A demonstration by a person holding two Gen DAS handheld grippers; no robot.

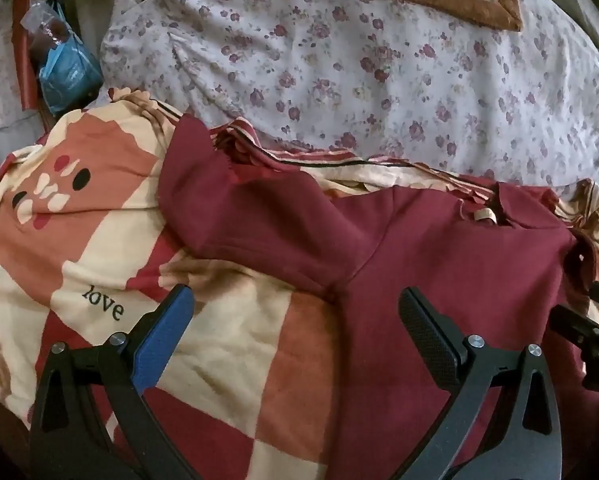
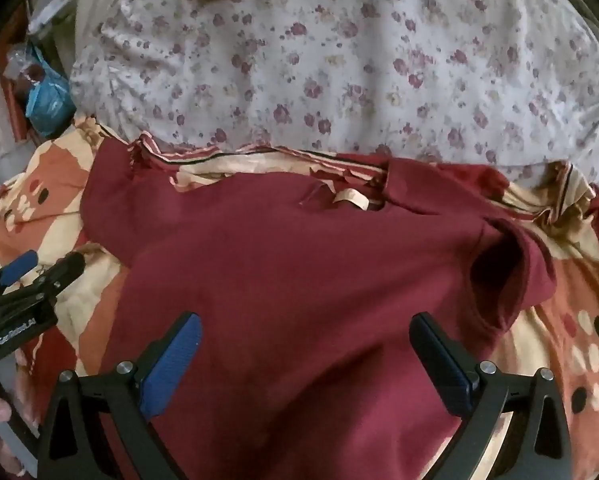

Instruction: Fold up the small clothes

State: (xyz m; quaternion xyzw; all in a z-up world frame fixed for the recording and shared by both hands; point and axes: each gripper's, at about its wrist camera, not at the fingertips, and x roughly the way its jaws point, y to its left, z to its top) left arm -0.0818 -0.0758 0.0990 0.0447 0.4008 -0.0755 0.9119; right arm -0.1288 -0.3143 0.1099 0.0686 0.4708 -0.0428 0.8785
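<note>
Beyond the maroon shirt (image 2: pixel 299 264) on the checked blanket (image 1: pixel 227 344), floral bedding (image 1: pixel 359 68); both hand-held grippers (image 1: pixel 295 300) (image 2: pixel 303 328) wide, empty.

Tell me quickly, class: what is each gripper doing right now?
Left gripper: open, holding nothing, above the maroon shirt.
Right gripper: open, holding nothing, over the same shirt.

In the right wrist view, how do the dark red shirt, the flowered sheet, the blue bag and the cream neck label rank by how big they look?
1. Dark red shirt and flowered sheet: about alike, and the shirt lies nearer the camera, so unranked.
2. Blue bag.
3. Cream neck label.
</note>
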